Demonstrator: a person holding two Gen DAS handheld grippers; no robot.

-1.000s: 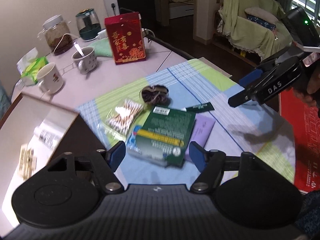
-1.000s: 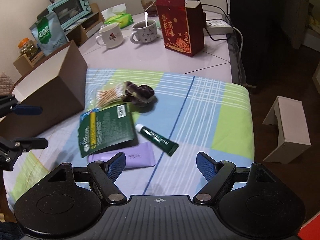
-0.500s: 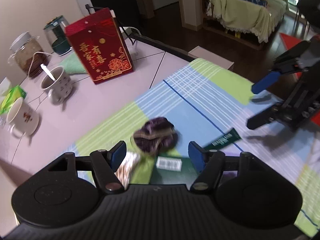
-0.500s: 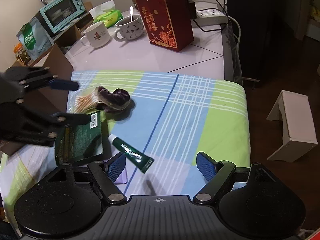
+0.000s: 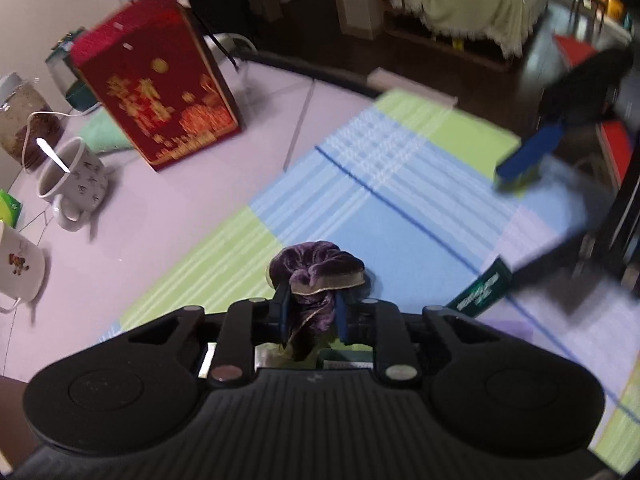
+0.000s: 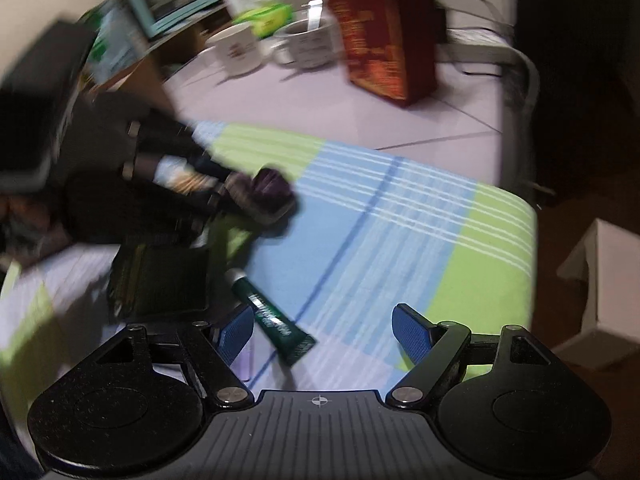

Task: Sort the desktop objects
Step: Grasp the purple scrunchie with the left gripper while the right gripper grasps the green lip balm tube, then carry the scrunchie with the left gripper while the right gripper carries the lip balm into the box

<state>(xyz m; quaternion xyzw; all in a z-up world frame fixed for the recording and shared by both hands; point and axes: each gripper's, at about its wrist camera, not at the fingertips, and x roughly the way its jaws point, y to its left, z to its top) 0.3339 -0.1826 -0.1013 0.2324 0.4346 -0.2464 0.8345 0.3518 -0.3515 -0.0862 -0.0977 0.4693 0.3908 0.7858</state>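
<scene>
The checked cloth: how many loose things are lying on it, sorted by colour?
Purple: 2, the velvet scrunchie and a lilac tube.
Green: 2, the dark tube and the flat packet.
Tan: 1, cotton swabs.
Total: 5.

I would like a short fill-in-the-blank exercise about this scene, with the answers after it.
1. The left tool is shut on the ______ velvet scrunchie.
2. The right tool hovers with its jaws ______, holding nothing.
3. The dark green tube lies on the checked cloth nearest the right tool's ______ finger.
4. A spoon stands in the mug beside the ______ gift box.

Answers: purple; open; left; red
</scene>
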